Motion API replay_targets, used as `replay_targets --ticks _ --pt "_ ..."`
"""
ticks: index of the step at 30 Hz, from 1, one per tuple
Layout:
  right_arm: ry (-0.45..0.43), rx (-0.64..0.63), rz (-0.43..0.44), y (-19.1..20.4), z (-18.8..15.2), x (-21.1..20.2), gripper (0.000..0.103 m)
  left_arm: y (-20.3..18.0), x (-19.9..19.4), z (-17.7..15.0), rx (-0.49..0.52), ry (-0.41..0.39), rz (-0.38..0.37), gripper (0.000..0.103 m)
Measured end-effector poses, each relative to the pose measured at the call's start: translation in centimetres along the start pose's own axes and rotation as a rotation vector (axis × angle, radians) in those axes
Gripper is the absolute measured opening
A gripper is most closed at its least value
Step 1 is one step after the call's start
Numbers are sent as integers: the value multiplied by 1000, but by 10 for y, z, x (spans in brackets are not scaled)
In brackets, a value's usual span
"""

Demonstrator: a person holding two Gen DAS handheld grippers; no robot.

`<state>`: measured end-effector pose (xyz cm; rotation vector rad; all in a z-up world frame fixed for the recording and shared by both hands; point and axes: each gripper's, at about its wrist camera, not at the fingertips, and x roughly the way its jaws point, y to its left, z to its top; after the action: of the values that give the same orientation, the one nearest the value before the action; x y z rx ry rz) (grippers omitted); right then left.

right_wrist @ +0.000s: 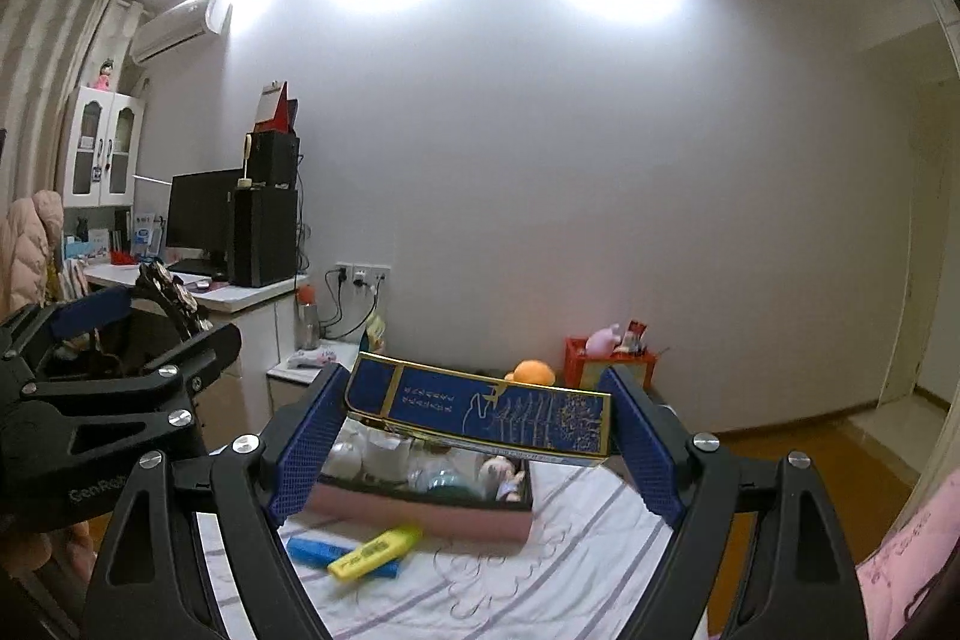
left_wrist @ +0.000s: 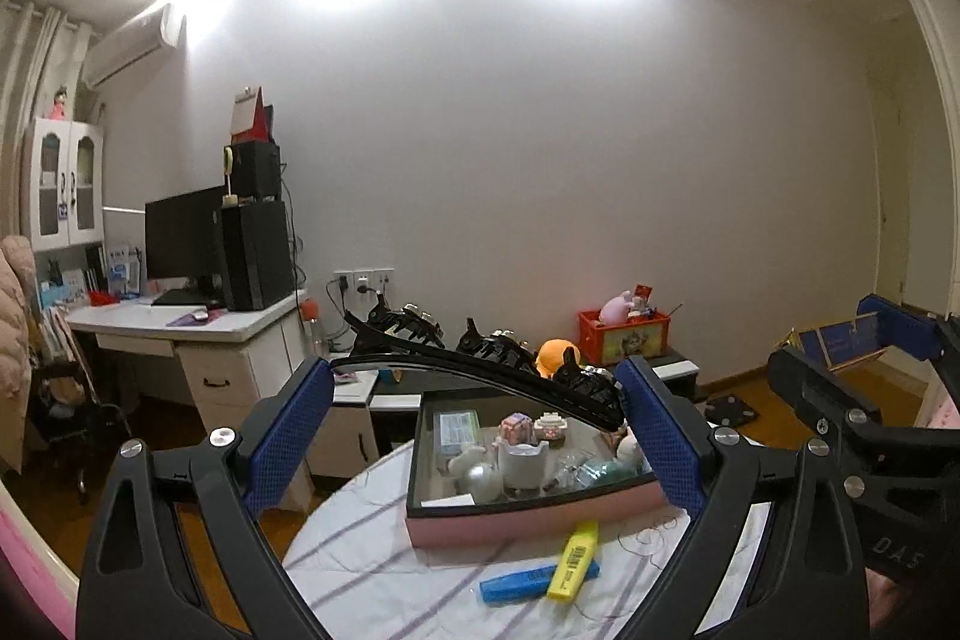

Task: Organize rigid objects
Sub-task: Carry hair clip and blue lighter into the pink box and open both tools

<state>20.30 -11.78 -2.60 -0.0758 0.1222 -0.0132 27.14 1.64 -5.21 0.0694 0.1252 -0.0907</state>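
A blue box sat clamped between the right gripper fingers at frame centre. The left gripper fingers pinched a black hair-clip strip. Below both, a pink tray of trinkets rested on a striped sheet beside yellow and blue highlighters

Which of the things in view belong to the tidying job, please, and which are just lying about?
Job in hand:
- black hair clips in the left gripper
- blue box in the right gripper
- pink tray of trinkets
- yellow highlighter, blue highlighter

Lying about:
- monitor
- red crate
- orange plush
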Motion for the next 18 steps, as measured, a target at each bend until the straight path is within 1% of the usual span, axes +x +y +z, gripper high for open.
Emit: replay_targets --ticks 4,12,14,18 --pt "-19 -4 -7 1 1 3 86 0 8 -1 7 -9 9 96" --pt "-11 -13 -3 0 1 28 86 -1 41 -7 30 11 16 96" --pt "-3 -10 3 -2 0 36 86 0 53 -8 32 19 17 96" --pt "33 -16 14 -4 -5 66 86 1 91 -16 48 64 3 96"
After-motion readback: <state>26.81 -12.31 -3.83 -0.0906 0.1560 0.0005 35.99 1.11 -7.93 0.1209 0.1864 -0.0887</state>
